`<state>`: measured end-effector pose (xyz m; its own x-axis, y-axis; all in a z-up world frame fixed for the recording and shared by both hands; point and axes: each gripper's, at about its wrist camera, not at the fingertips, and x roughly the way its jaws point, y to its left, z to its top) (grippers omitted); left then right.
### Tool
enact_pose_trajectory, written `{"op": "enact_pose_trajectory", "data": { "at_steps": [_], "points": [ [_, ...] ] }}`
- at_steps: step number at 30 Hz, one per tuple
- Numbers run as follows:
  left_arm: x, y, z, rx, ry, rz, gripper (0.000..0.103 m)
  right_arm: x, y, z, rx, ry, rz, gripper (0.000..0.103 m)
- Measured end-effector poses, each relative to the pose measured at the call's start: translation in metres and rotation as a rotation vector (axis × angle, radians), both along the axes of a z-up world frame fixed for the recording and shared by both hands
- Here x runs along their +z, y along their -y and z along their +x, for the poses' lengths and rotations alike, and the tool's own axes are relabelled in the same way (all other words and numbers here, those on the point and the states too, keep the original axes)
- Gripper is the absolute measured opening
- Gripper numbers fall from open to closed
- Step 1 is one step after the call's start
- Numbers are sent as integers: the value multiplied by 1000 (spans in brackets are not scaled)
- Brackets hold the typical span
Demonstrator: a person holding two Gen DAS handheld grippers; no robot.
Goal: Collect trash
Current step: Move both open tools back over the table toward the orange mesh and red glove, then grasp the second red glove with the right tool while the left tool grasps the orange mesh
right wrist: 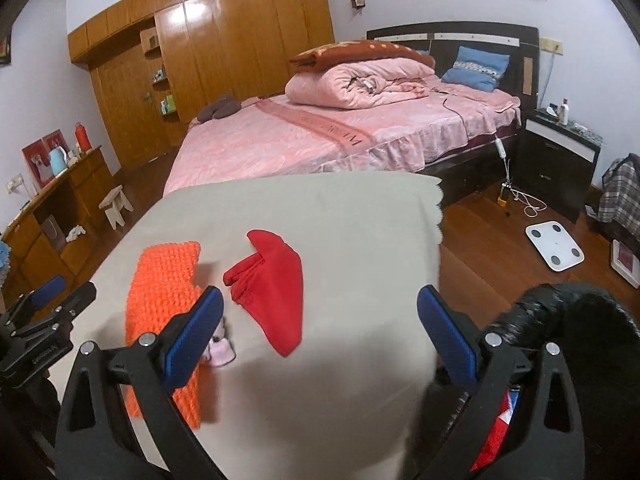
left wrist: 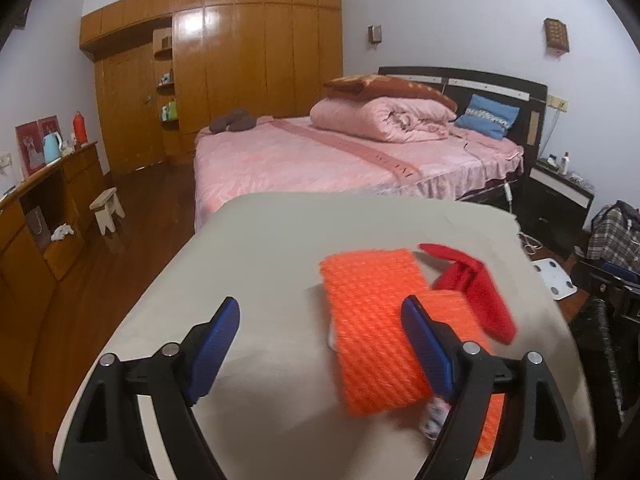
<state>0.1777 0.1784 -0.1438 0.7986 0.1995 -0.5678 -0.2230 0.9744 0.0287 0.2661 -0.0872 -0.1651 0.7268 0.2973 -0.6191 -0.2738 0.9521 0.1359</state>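
Orange knitted pieces (left wrist: 372,332) two, red cloth (right wrist: 272,292) one, beige table (right wrist: 340,220)

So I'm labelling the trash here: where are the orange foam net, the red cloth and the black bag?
orange foam net (left wrist: 372,320), left wrist view, middle.
red cloth (right wrist: 272,292), right wrist view, centre.
black bag (right wrist: 580,320), right wrist view, upper rim.

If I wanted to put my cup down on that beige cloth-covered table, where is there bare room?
The far half of the table, toward the bed, is bare, as is the strip right of the red cloth. The near left is crowded: the orange knitted piece, a small pink-white item beside it, and the red cloth lie close together.
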Motion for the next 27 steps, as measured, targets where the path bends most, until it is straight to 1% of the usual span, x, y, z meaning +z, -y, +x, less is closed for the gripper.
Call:
{"op": "enact_pose_trajectory", "data": {
  "at_steps": [4, 11, 18, 19, 23, 24, 25, 26, 27],
  "points": [
    [-15, -9, 15, 10, -32, -10, 81, -19, -13, 18, 2, -25, -22, 95],
    [-36, -15, 24, 25, -54, -22, 81, -46, -34, 41, 33, -73, -55, 94],
    [-52, -18, 32, 38, -71, -40, 81, -60, -52, 51, 60, -102, -59, 94],
    [-54, -18, 33, 39, -72, -43, 81, -62, -54, 53, 65, -108, -60, 92],
    [-57, -20, 35, 39, -73, -56, 81, -69, -62, 61, 106, -157, -53, 71],
    [-57, -21, 34, 39, -71, -58, 81, -71, -63, 62, 120, -166, -50, 68],
    [-57, -21, 34, 38, -70, -60, 81, -71, -64, 61, 135, -171, -45, 58],
    [-57, -21, 34, 37, -67, -63, 81, -71, -66, 60, 149, -173, -36, 46],
    [-56, -20, 35, 34, -64, -65, 81, -70, -66, 59, 163, -174, -28, 41]
  ]
}}
